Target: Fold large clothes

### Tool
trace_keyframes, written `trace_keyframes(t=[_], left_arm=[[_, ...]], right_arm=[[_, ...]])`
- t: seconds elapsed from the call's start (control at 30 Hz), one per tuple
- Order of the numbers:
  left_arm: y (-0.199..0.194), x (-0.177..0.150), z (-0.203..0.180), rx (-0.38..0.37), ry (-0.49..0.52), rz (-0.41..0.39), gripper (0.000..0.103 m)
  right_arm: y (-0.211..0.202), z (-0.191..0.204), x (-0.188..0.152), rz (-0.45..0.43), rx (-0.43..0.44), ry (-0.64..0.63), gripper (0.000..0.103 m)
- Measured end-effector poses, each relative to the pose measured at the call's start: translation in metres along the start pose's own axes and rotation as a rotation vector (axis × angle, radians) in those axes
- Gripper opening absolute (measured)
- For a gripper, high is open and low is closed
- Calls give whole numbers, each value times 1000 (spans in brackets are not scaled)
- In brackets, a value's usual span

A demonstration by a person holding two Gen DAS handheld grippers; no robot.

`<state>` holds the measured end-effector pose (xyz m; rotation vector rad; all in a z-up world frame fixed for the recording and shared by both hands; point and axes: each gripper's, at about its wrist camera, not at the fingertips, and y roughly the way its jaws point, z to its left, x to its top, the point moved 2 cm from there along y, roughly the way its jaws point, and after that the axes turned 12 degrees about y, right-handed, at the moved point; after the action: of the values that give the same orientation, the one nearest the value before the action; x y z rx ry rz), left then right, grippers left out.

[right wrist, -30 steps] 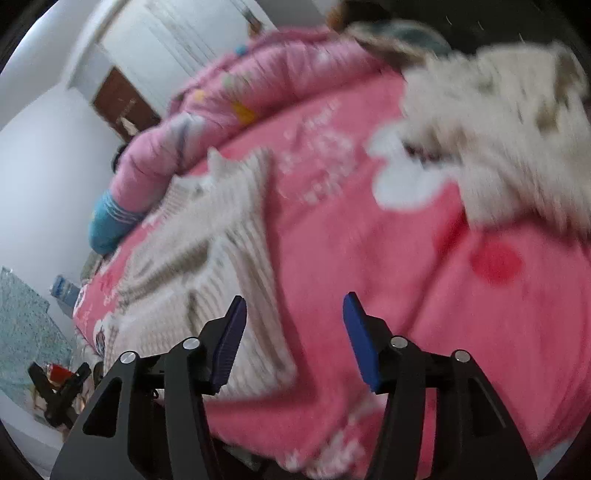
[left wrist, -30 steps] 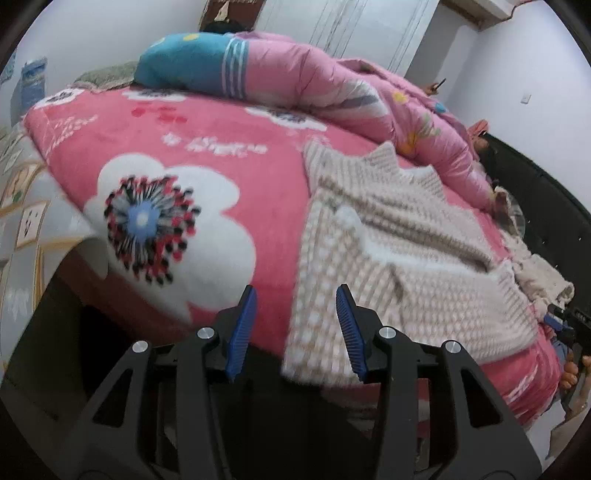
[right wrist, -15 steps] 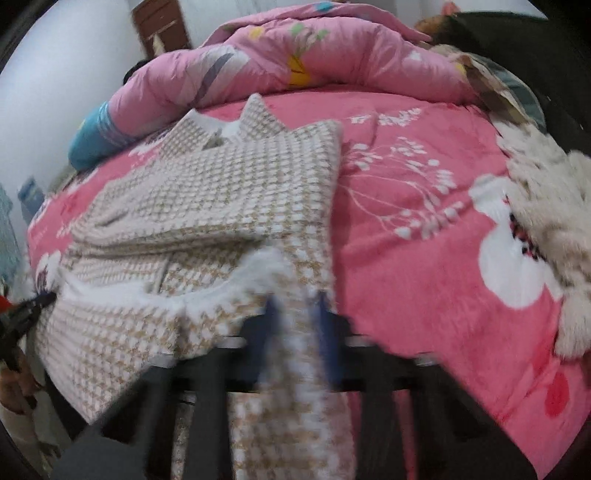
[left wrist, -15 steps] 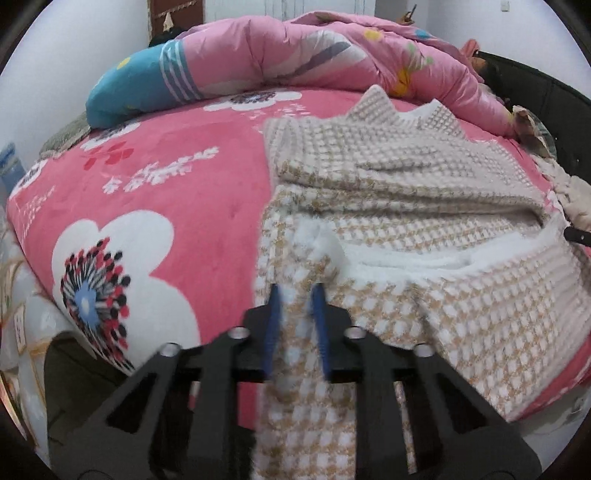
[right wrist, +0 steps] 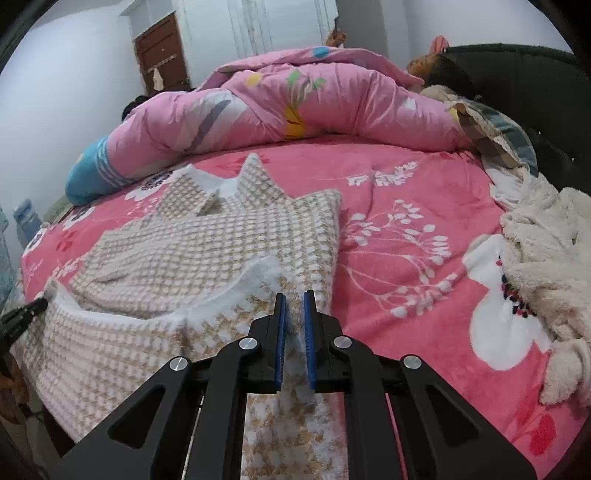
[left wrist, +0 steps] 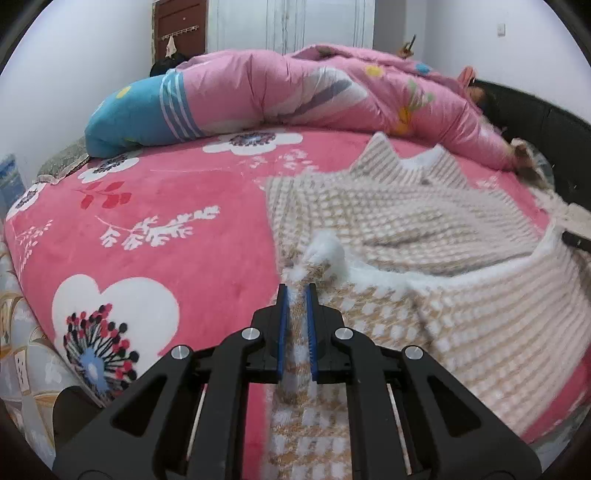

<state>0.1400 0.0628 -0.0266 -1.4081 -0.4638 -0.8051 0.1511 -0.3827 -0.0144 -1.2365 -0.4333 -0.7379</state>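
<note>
A big beige-and-white houndstooth fleece jacket (left wrist: 406, 236) is laid out flat on the pink plush flower-print blanket (left wrist: 147, 221) that covers the bed, collar pointed toward the far side. Its near hem is hanging over the bed edge, and the white fuzzy lining is shown where the bottom part is turned up.

The left gripper (left wrist: 295, 291), black with blue pads, is clamped tight on the near left corner of the jacket hem, with fabric squeezed between the pads. Same deal on the other side: the right gripper (right wrist: 293, 295) is pinched onto the near right corner of the hem, cloth caught between the blue pads. So both bottom corners are being held at once.

A puffy pink quilt with a blue striped end (right wrist: 258, 107) is bunched along the far edge of the bed. A cream fluffy garment (right wrist: 546, 258) is piled on the blanket to the right, well apart from the jacket. A dark padded headboard (right wrist: 535, 85) is seen at the right, and a brown door (left wrist: 181, 27) at the back wall.
</note>
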Motion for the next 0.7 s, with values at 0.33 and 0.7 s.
trace_keyframes(t=[0.33, 0.7], left_arm=[[49, -22, -6, 10, 22, 76, 11], [-47, -6, -6, -67, 20, -164, 40]], right_arm=[[69, -20, -18, 138, -24, 60, 12], [-23, -3, -14, -3, 71, 73, 46]])
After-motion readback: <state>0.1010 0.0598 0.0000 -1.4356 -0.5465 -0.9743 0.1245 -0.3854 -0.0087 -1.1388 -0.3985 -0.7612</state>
